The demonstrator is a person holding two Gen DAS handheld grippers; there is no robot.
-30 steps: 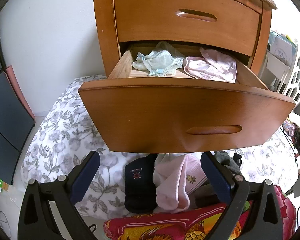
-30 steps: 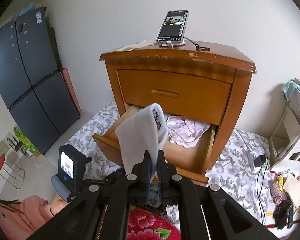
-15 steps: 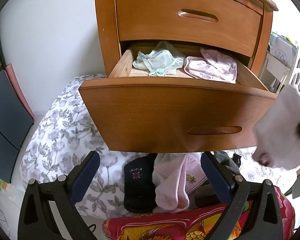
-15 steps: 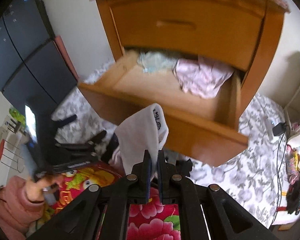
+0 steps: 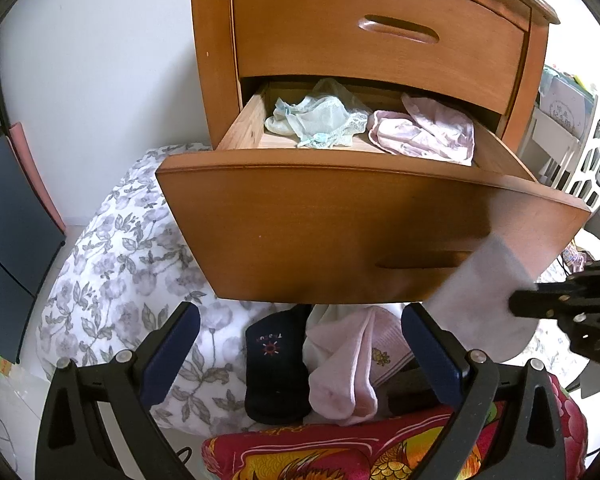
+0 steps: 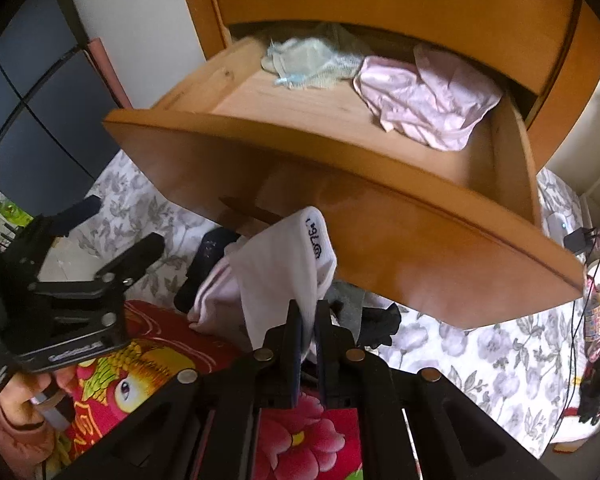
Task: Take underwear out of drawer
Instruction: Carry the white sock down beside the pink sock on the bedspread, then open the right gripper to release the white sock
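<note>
Right gripper point(image 6: 305, 312) clamps a white sock point(image 6: 284, 264) below the open drawer point(image 5: 340, 224). Left gripper point(image 5: 300, 348) gapes wide, empty, below the drawer front.

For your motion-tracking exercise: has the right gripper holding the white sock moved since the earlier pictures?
Yes. The right gripper, clamping the white sock, has dropped: the sock once overlapped the open wooden drawer interior and now hangs below its front panel.

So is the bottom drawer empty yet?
Not empty. The open bottom drawer holds two garments at the back: a pale green lacy piece and a pink piece.
</note>
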